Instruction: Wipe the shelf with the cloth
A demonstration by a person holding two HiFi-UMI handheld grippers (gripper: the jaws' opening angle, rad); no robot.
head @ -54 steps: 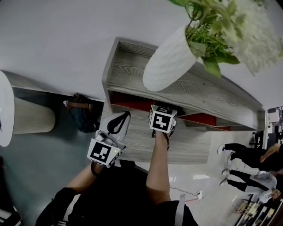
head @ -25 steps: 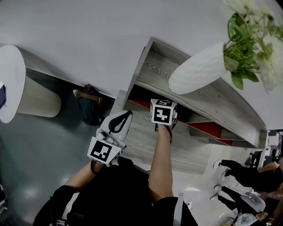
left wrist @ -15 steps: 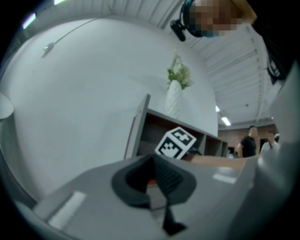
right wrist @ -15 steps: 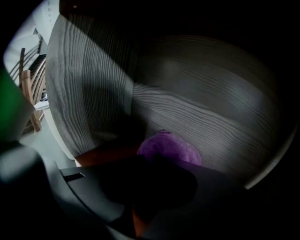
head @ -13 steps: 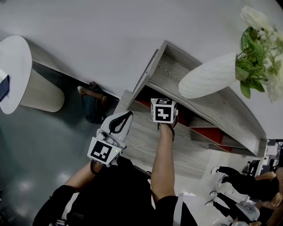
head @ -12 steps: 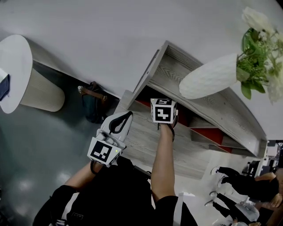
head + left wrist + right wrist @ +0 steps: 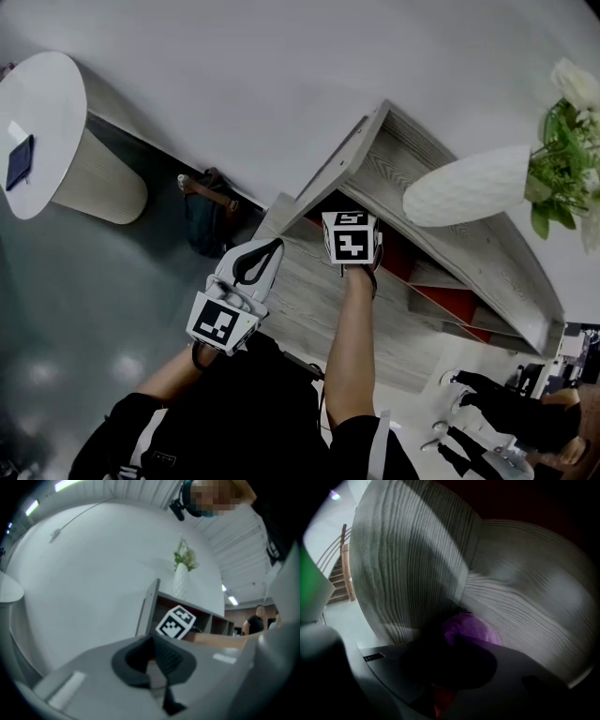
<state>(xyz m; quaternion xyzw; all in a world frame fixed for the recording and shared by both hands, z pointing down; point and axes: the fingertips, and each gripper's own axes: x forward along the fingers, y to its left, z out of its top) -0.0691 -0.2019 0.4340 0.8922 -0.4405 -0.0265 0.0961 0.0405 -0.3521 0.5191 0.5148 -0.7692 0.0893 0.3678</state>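
Observation:
The grey wood shelf unit (image 7: 412, 169) has red-backed compartments. My right gripper (image 7: 457, 651) reaches into the left compartment; in the head view only its marker cube (image 7: 350, 238) and my forearm show. It is shut on a purple cloth (image 7: 472, 627), which is pressed onto the wood-grain shelf board (image 7: 525, 602) near an inner corner. My left gripper (image 7: 270, 246) hangs back near my body over the lower shelf top (image 7: 309, 300), shut and holding nothing. From the left gripper view I see the shelf's end panel (image 7: 149, 604) and the right gripper's cube (image 7: 175, 623).
A white ribbed vase (image 7: 469, 192) with a green plant stands on the shelf top. A dark bag (image 7: 208, 225) sits on the floor by the wall. A round white table (image 7: 42, 131) is at far left. People stand at lower right (image 7: 487, 412).
My head view has swung left, so the round table shows more and the vase has slid right. Both grippers hold about the same places; the right one stays in the compartment with the cloth.

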